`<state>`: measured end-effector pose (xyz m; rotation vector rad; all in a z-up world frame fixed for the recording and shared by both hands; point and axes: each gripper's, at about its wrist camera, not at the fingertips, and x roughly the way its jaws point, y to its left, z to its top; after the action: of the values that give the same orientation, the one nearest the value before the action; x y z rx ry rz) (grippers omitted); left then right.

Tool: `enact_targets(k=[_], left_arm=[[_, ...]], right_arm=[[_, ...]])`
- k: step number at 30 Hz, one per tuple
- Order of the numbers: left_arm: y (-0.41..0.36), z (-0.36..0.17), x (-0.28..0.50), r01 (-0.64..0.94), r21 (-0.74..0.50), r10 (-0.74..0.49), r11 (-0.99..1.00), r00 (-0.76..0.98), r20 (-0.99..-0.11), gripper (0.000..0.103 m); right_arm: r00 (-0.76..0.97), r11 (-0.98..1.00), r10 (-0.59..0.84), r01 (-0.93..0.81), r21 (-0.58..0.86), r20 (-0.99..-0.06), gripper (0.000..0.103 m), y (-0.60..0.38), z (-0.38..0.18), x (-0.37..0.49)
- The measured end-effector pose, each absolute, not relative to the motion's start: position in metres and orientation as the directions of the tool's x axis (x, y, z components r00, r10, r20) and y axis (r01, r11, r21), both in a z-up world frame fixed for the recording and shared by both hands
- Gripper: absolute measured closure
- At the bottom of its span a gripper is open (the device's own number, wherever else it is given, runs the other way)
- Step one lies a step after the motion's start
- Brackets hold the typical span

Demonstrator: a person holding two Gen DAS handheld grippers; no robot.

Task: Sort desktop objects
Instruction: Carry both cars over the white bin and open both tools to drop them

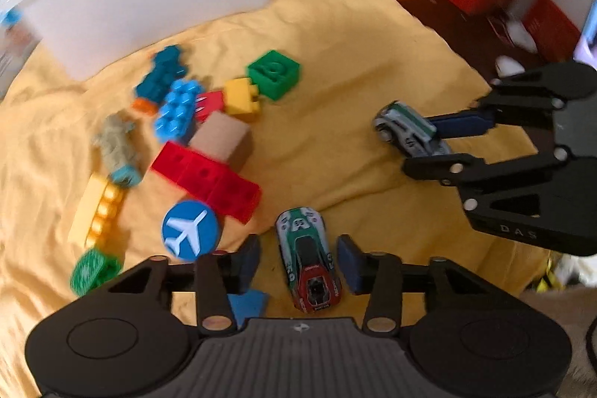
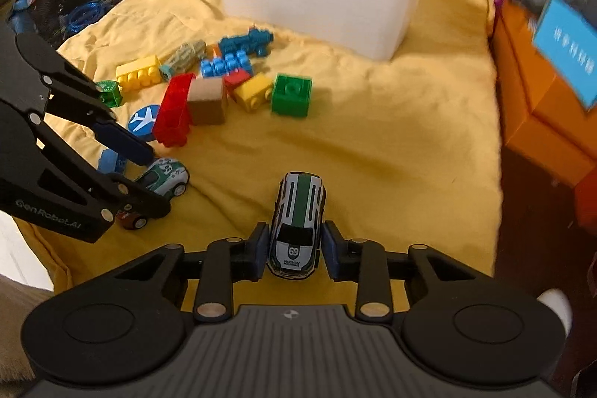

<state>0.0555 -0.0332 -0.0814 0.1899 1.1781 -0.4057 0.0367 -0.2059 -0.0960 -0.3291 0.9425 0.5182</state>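
Yellow cloth point(image 2: 373, 144) covers the counter. Right tool point(image 2: 294, 250) pinches the striped car point(image 2: 298, 222); left tool point(image 1: 298, 262) gapes around the red-nosed car point(image 1: 308, 263). Risk: soft cloth lets either car roll aside.

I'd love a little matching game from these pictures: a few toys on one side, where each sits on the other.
Things:
1. race car
2. striped car
3. green block
4. plane disc

Places:
A. beside the long red brick
B. between the right gripper's fingers
C. between the left gripper's fingers
D. next to the yellow brick

Pairs: 1-C, 2-B, 3-D, 4-A
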Motion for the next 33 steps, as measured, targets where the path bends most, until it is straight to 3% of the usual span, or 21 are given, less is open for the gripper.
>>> enact_targets(k=[3,5,7,12,26,33], left_arm=[[-0.028,-0.089,0.051,0.361,-0.085,-0.213,0.929,0.331,-0.919,0.053],[-0.026,-0.092,0.047,0.363,-0.100,-0.231,0.926,0.339,-0.912,0.069],[-0.027,-0.091,0.042,0.376,-0.090,-0.230,0.922,0.348,-0.909,0.070],[-0.021,-0.069,0.046,0.391,-0.081,-0.244,0.917,0.387,-0.889,0.070],[0.020,0.056,0.149,0.310,0.026,-0.207,0.950,0.693,-0.690,0.070],[0.029,0.066,0.213,0.284,0.039,-0.190,0.958,0.731,-0.656,0.070]], right_arm=[[0.447,0.845,0.271,-0.534,-0.011,-0.853,0.067,-0.207,-0.105,0.043],[0.443,0.859,0.276,-0.512,0.012,-0.853,0.064,-0.209,-0.110,0.044],[0.442,0.858,0.279,-0.514,0.014,-0.852,0.070,-0.209,-0.110,0.044],[0.447,0.847,0.289,-0.531,0.008,-0.847,0.070,-0.202,-0.096,0.046],[0.669,0.840,0.345,-0.533,-0.101,-0.658,0.070,-0.167,0.004,0.129],[0.731,0.864,0.331,-0.489,-0.119,-0.597,0.070,-0.132,0.028,0.180]])
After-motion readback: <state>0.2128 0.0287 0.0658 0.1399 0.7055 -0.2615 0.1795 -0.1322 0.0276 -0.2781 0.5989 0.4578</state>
